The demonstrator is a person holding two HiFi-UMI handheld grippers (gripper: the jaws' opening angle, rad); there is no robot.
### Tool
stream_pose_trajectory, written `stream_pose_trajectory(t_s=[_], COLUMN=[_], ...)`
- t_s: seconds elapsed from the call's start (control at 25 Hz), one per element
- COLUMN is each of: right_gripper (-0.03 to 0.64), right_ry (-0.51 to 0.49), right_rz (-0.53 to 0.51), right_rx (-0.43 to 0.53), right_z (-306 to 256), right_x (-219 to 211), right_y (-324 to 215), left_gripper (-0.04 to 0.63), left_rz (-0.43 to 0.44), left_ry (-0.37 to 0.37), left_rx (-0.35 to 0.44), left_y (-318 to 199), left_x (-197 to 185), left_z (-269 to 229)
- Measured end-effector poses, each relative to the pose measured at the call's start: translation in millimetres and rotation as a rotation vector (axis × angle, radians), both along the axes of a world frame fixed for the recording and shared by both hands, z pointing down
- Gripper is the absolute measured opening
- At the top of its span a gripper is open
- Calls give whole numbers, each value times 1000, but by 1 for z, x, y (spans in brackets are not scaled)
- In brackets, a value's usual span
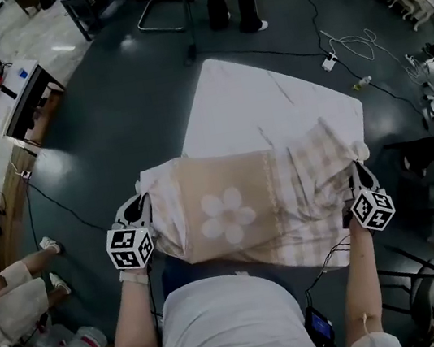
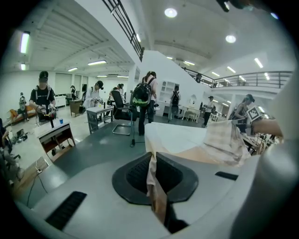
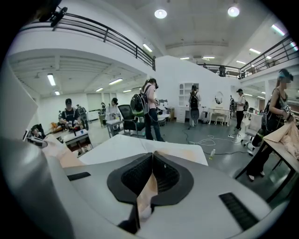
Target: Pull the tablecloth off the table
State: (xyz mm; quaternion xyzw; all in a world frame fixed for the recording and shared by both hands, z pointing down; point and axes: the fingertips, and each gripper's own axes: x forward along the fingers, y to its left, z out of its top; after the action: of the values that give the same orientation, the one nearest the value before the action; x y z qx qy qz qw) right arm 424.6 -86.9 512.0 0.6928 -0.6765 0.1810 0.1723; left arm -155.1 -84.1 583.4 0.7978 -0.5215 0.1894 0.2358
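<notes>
While the left gripper (image 1: pixel 142 199) and right gripper (image 1: pixel 356 163) each pinch a corner of the tablecloth (image 1: pixel 239 206), held bunched over the near end of the table (image 1: pixel 263 103), the pull-off looks about half done; next, both should draw back evenly toward the person until it slides clear.

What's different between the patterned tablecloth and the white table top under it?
The tablecloth is beige, checked, with a white flower; the table top is plain white. The tablecloth is bunched and raised by two corners, pinched in the jaws of the left gripper and right gripper; the table top lies flat. Both are pale.
</notes>
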Motion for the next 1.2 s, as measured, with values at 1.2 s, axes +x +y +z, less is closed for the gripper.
stream_pose_trajectory(t_s=[1.2], right_gripper=[29], right_ry=[103], right_rz=[245], right_rx=[195], right_z=[-117], right_x=[-140], right_y=[171], left_gripper=[12], left_rz=[319], left_ry=[113], left_rx=[102], left_y=[62], left_x=[-57], left_z=[-59])
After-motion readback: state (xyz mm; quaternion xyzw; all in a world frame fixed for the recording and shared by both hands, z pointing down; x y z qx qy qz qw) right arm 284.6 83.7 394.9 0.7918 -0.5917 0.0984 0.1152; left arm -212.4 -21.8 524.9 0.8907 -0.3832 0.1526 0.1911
